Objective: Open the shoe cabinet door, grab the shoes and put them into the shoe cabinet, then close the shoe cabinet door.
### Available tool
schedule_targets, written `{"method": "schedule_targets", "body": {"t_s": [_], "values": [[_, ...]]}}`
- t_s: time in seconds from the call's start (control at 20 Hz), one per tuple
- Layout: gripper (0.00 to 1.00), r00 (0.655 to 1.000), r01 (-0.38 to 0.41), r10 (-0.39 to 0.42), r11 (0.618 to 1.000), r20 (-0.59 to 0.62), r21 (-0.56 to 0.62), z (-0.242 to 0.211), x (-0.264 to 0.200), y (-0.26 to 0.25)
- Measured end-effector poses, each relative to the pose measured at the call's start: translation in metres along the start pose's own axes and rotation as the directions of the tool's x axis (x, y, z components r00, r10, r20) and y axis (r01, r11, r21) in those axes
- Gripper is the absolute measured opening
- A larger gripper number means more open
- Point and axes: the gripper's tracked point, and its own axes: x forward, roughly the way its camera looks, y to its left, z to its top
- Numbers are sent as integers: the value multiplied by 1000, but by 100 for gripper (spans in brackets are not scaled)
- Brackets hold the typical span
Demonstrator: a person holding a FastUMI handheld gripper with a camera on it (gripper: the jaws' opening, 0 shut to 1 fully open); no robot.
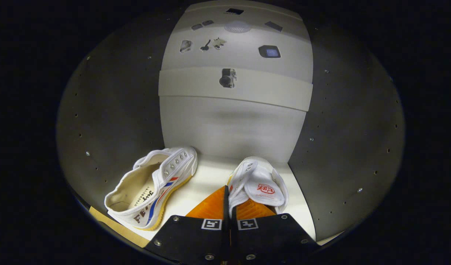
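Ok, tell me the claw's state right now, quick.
Claw: closed on the side wall of the right-hand shoe, holding it inside the cabinet; the other shoe lies to its left, untouched.

I see two white canvas shoes inside the shoe cabinet (232, 125), both resting on its pale floor between dark side walls. The left shoe (155, 186) lies tipped onto its side near the left wall, its cream insole and red-and-blue side stripes showing, toe toward the far panel. The right shoe (256, 186) sits upright with its tongue raised, its near side pinched between my gripper (229, 206) fingers, which are nearly closed.
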Motion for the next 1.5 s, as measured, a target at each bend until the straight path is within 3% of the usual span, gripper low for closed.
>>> {"method": "schedule_targets", "body": {"t_s": [0.15,0.4,0.8,1.15,1.5], "values": [[1,1000,-2,3,1000,-27,25,-5,3,4],[11,999,3,-1,998,-39,64,-6,-1,12],[20,1000,8,-8,998,-11,67,-8,-47,22],[20,996,44,-50,995,69,92,5,-123,32],[20,985,76,-92,991,148,112,-2,-237,59]]}}
